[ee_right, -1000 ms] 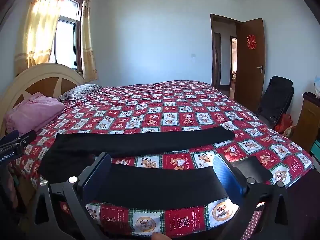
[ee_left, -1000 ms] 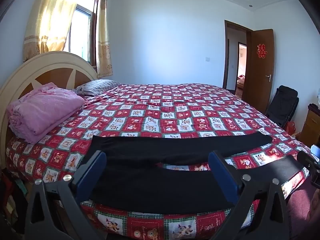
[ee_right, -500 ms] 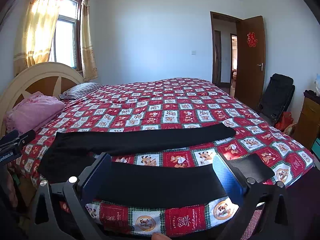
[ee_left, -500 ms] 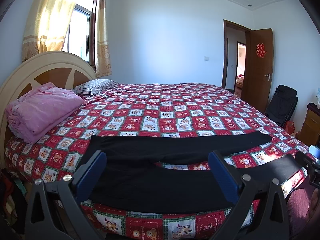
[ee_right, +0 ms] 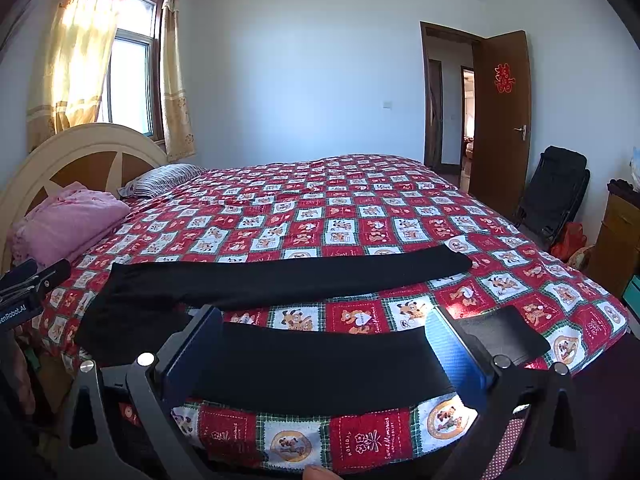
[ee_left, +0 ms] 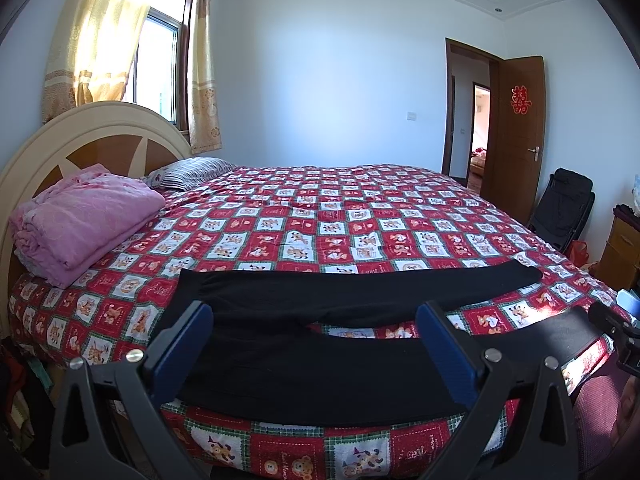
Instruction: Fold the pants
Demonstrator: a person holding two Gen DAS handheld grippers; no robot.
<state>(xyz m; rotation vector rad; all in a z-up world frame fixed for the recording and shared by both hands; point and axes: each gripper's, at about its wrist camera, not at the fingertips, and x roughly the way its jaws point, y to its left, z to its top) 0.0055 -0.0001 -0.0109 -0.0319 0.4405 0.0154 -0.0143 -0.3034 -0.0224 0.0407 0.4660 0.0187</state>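
Pants [ee_left: 320, 364]: the near leg's middle is partly covered by the blue fingers [ee_left: 184, 344] in both wrist views. Cabinet [ee_right: 618, 236] at far right is cut off by the picture's edge. Red door ornament [ee_left: 520, 99] is too small to read.

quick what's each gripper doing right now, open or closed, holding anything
Left gripper: open, holding nothing, above the black pants.
Right gripper: open, holding nothing, over the near pant leg.

Black pants [ee_left: 320, 364] lie on a red, white and green checked bedspread [ee_left: 320, 220]; pink blanket [ee_left: 84, 216], striped pillow [ee_left: 192, 170].
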